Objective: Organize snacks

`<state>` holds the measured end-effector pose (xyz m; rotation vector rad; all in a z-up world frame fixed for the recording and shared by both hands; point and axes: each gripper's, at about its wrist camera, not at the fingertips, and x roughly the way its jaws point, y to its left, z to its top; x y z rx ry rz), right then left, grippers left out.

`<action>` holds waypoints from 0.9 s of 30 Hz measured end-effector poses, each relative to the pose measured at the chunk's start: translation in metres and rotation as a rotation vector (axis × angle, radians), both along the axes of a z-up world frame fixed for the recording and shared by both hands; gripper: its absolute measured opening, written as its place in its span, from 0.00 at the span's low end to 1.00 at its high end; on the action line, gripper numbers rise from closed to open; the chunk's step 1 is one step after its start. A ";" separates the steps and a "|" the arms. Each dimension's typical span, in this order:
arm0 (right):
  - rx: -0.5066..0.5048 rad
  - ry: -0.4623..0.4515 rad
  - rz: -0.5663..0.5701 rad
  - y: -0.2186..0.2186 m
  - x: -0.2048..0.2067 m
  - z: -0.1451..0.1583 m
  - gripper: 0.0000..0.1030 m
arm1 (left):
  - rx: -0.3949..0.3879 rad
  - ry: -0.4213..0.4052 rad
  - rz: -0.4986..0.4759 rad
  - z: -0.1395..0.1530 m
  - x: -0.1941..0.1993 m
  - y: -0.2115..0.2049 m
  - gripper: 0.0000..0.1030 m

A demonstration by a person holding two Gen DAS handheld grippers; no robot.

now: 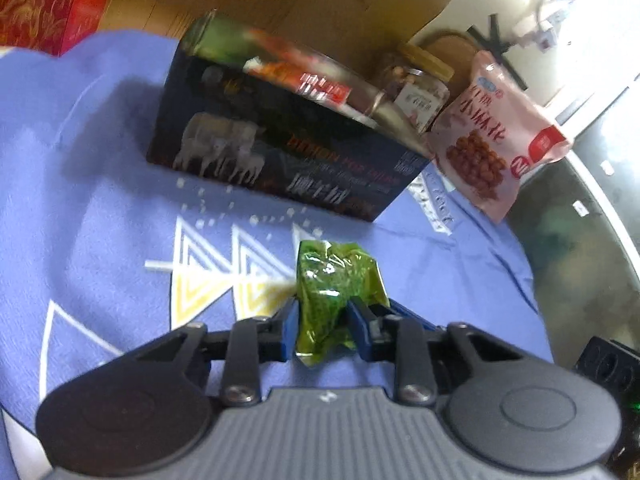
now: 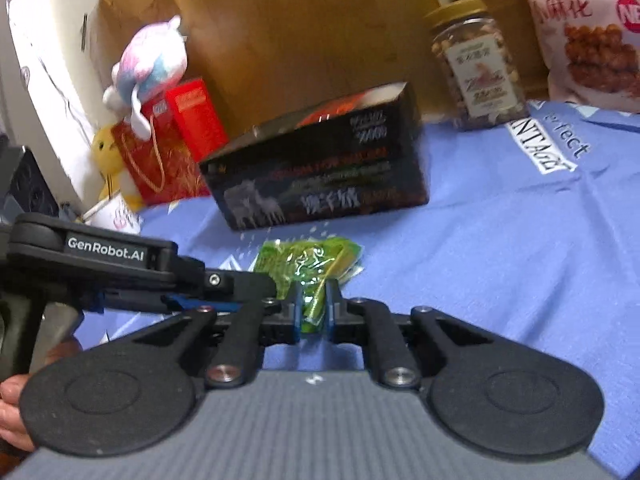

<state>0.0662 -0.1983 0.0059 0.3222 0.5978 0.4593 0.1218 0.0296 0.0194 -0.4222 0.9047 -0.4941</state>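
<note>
Plush toys (image 2: 150, 60), red gift bag (image 2: 154, 156), cardboard (image 2: 296, 28)

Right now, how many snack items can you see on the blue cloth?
4: green packet held in both grippers' jaws, dark box behind it, nut jar and pink bag at the back. Others may be hidden.

a blue patterned cloth (image 2: 500, 248) carries a dark box (image 2: 320, 160) mid-scene, with a nut jar (image 2: 476, 68) and pink snack bag (image 2: 592, 32) far right.

One box (image 1: 276, 136), one jar (image 2: 478, 64), two pouches (green (image 1: 332, 292), pink (image 1: 496, 136))
</note>
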 end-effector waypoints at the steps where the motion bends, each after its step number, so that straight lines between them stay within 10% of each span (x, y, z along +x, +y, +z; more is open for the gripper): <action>1: 0.004 -0.017 -0.005 0.000 0.000 0.005 0.14 | 0.004 -0.026 -0.002 0.007 -0.001 -0.001 0.26; 9: -0.026 -0.220 -0.059 0.000 0.041 0.065 0.14 | 0.021 -0.235 -0.021 0.079 0.041 -0.010 0.28; 17: -0.163 -0.140 -0.050 0.014 0.122 0.051 0.29 | 0.268 -0.189 0.109 0.059 0.122 -0.028 0.48; 20: -0.063 -0.176 -0.085 -0.003 0.104 0.055 0.31 | 0.178 -0.219 0.132 0.065 0.104 -0.006 0.50; 27: 0.100 -0.115 -0.166 -0.033 0.033 0.041 0.45 | 0.303 -0.330 0.174 0.076 0.034 -0.005 0.51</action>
